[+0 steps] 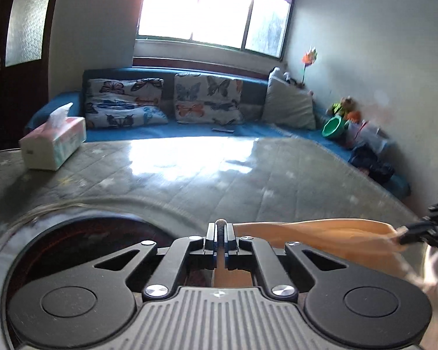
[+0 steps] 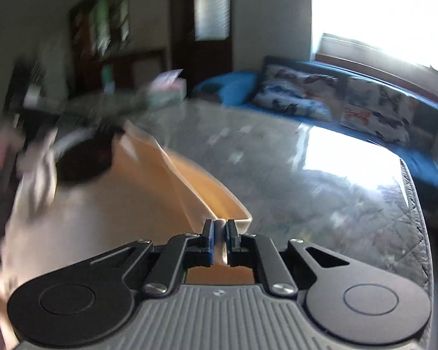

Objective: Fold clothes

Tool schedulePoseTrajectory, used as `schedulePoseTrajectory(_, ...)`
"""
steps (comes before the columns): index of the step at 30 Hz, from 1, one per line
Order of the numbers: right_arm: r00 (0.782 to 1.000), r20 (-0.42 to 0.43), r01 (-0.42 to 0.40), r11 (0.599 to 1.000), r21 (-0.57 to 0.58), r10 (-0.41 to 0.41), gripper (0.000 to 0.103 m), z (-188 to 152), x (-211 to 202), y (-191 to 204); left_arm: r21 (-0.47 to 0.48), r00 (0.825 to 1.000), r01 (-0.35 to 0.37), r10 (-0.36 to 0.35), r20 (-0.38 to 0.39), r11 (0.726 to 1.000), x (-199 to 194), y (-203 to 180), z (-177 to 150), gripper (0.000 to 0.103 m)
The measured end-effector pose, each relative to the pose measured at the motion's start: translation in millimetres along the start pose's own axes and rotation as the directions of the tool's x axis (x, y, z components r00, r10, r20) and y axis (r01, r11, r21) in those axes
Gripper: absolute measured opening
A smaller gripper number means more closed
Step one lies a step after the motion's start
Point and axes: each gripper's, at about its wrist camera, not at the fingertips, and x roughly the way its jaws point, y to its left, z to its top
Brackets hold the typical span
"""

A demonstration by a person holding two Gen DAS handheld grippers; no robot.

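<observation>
A peach-coloured garment (image 1: 330,233) hangs stretched between my two grippers above a grey quilted table (image 1: 219,175). In the left wrist view my left gripper (image 1: 220,227) is shut on one edge of the cloth, which runs off to the right. There the right gripper (image 1: 402,232) pinches the other end. In the right wrist view my right gripper (image 2: 220,224) is shut on a folded edge of the garment (image 2: 149,180). The cloth spreads away to the left, where the other gripper and a hand are only a blur.
A tissue box (image 1: 54,145) stands at the table's far left. A dark round object (image 1: 87,239) lies just under my left gripper. Behind the table runs a blue sofa (image 1: 189,129) with butterfly cushions (image 1: 207,99); toys (image 1: 335,122) sit by the right wall.
</observation>
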Motion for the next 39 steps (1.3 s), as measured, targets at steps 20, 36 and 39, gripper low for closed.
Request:
schedulePoseTrajectory(20,0.998,-0.056,-0.018,0.996,0.092,0.023,0.04,-6.1,-9.4,17.2,-0.046,0.997,-0.044,0.04,-0.068,0.998,10.7,10.7,-14.0,0.005)
schedulePoseTrajectory(36,0.983,-0.012,0.185,0.982,-0.023,-0.185,0.006,42.7,17.2,-9.6,-0.078,0.997,-0.075,0.072,-0.035,0.994,25.3,15.9,20.4,0.004)
schedulePoseTrajectory(39,0.969,0.006,0.245,0.968,0.046,-0.246,0.006,59.1,32.2,-40.1,-0.077,0.995,-0.098,0.095,-0.044,0.992,39.5,15.6,27.5,0.004)
